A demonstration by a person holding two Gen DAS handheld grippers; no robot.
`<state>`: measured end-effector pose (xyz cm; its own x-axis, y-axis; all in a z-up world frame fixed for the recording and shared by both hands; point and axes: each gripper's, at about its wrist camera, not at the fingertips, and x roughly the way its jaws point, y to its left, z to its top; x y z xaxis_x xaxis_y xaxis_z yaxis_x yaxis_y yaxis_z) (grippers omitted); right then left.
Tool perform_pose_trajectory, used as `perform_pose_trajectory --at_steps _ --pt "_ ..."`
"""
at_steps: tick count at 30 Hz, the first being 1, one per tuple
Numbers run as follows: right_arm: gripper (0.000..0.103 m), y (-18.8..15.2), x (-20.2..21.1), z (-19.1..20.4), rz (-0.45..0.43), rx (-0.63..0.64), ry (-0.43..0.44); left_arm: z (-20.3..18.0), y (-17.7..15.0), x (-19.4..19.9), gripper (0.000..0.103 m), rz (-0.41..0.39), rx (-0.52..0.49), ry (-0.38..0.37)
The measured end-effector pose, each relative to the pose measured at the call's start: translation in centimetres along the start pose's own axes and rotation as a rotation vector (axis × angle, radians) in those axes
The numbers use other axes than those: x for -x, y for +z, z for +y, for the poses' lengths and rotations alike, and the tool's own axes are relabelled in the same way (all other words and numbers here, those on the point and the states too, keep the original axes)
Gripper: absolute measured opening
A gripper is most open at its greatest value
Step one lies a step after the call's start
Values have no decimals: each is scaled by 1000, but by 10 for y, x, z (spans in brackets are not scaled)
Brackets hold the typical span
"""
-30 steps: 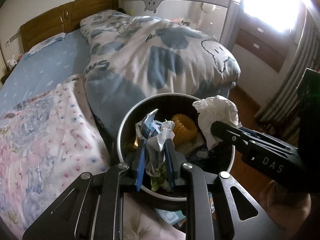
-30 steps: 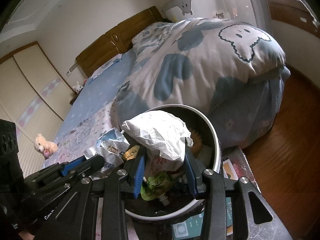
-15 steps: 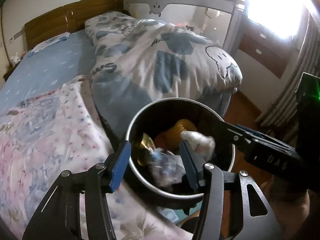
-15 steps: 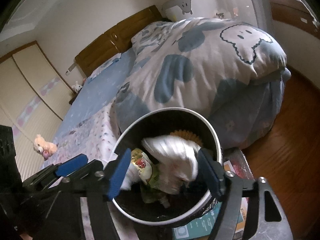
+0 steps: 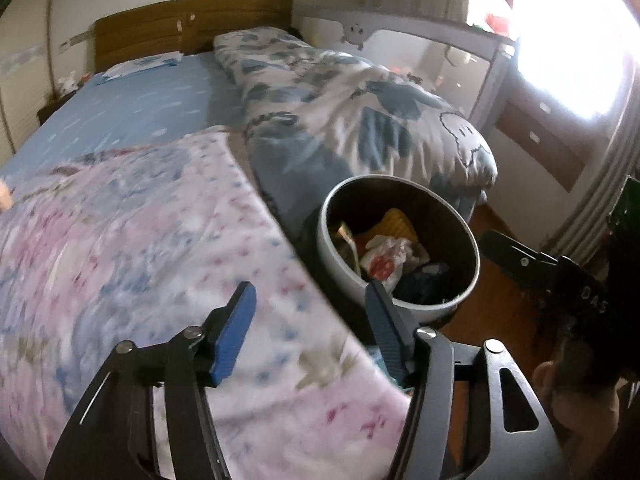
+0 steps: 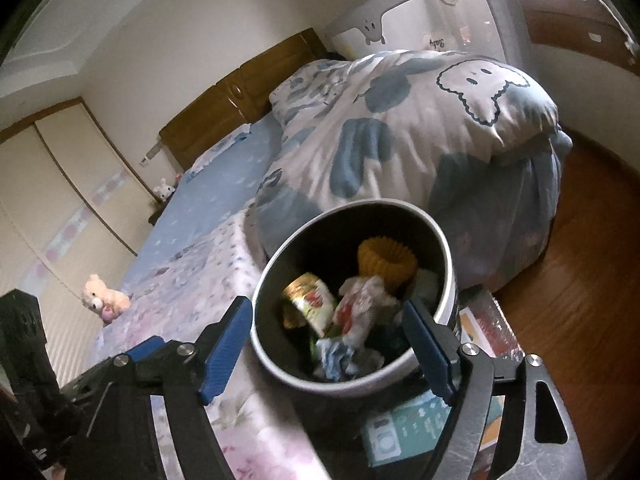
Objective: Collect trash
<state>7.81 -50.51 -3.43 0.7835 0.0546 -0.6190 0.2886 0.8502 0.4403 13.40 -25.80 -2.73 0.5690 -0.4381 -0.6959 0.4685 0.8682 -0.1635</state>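
A round bin with a pale rim (image 6: pixel 446 264) and dark inside stands beside the bed; it also shows in the left wrist view (image 5: pixel 334 280). Inside lie a crumpled white wrapper (image 6: pixel 362 304), a can (image 6: pixel 310 304), a yellow pleated cup (image 6: pixel 386 258) and a bluish crumpled scrap (image 6: pixel 334 354). My right gripper (image 6: pixel 334 348) is open and empty, its jaws astride the bin's near rim. My left gripper (image 5: pixel 310 336) is open and empty, over the pink floral bedcover (image 5: pixel 140 240), left of the bin. The white wrapper also shows in the left wrist view (image 5: pixel 386 258).
The bed carries a blue-and-white duvet (image 6: pixel 400 128) behind the bin and a blue sheet (image 5: pixel 132 116). A teddy bear (image 6: pixel 104 298) lies on the bed at left. Boxes (image 6: pixel 404 432) lie under the bin. Wooden floor (image 6: pixel 580 300) lies to the right.
Both grippers opened and dropped their crumpled trash into the bin. The left gripper then swung left, over the bedcover. The right gripper stays over the bin.
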Motion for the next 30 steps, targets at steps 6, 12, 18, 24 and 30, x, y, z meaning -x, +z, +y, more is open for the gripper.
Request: perform_pose_trajectory --at_steps 6,12,18,24,30 --pt "85 -25 19 25 -25 24 22 21 -27 33 61 -53 36 20" --pt "90 -51 36 52 -64 81 35 42 -49 67 65 -126 41 63" --pt "90 -73 50 73 -128 147 28 52 -58 101 65 -223 14 108" --pt "95 -68 79 104 -259 261 25 58 -65 145 93 -417 23 188" --pt "103 -74 98 118 -414 337 -14 55 -78 156 103 -519 -20 312"
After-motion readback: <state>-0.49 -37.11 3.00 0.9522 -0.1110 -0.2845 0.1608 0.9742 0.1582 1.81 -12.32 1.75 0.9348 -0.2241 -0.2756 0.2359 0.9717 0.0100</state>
